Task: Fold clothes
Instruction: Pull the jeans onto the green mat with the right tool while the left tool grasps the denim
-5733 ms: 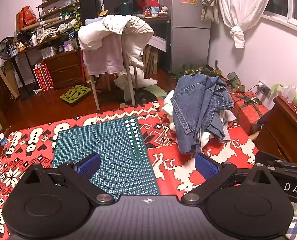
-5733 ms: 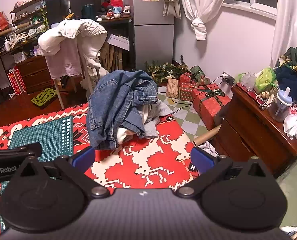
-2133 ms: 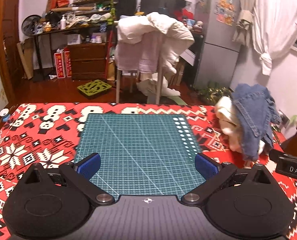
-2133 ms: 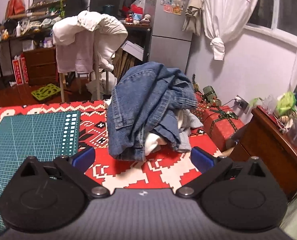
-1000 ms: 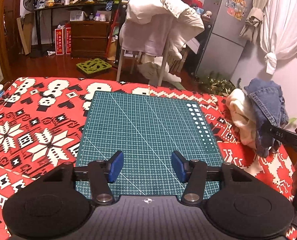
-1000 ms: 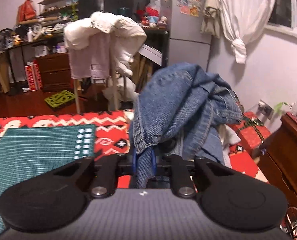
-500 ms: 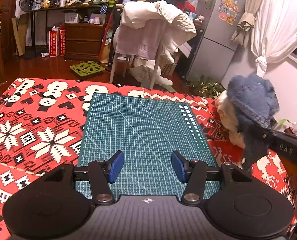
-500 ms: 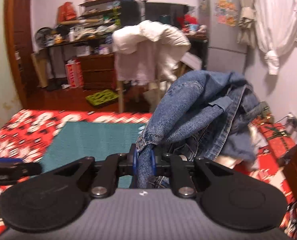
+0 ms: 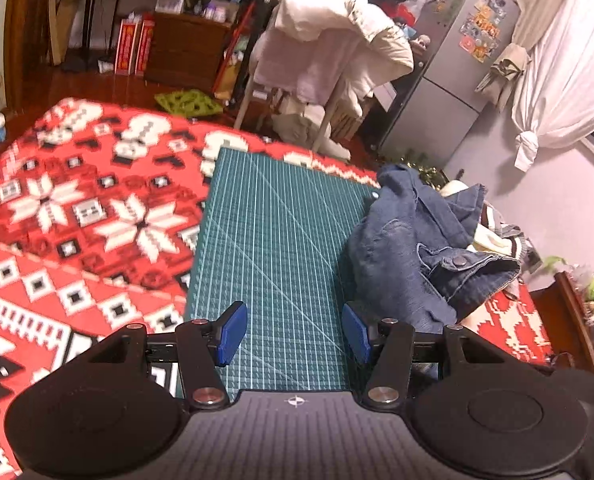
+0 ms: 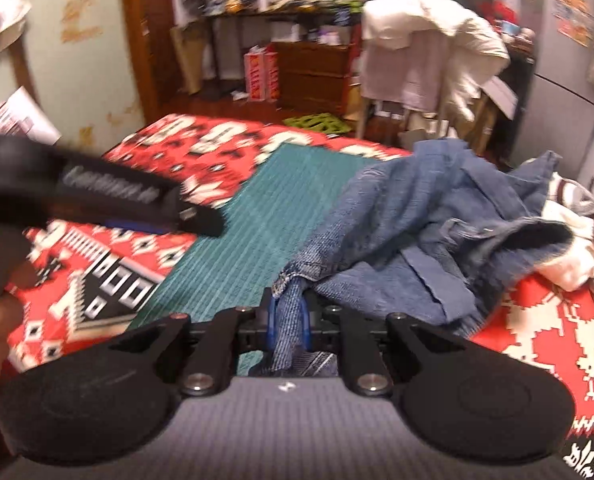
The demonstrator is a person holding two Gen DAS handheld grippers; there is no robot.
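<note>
Surroundings: our denim jacket [image 9: 413,256] lies crumpled on the cutting mat's [image 9: 273,240] right edge, white clothes [image 10: 573,256] behind.
Axis: unclear.
Left gripper [image 9: 293,334]: partly spread, empty.
Right gripper [image 10: 289,320]: clamping denim.

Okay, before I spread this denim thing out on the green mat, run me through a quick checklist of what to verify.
1. Right hand-held gripper shut on the denim garment: ok.
2. Left hand-held gripper open, empty: ok.
3. Green cutting mat has bare room: ok, only the right edge is covered.
4. Garment free of the cream striped clothes: cannot tell, they touch.
5. Garment lying flat: not ok, bunched.
6. Which part is pinched: cannot tell.
</note>
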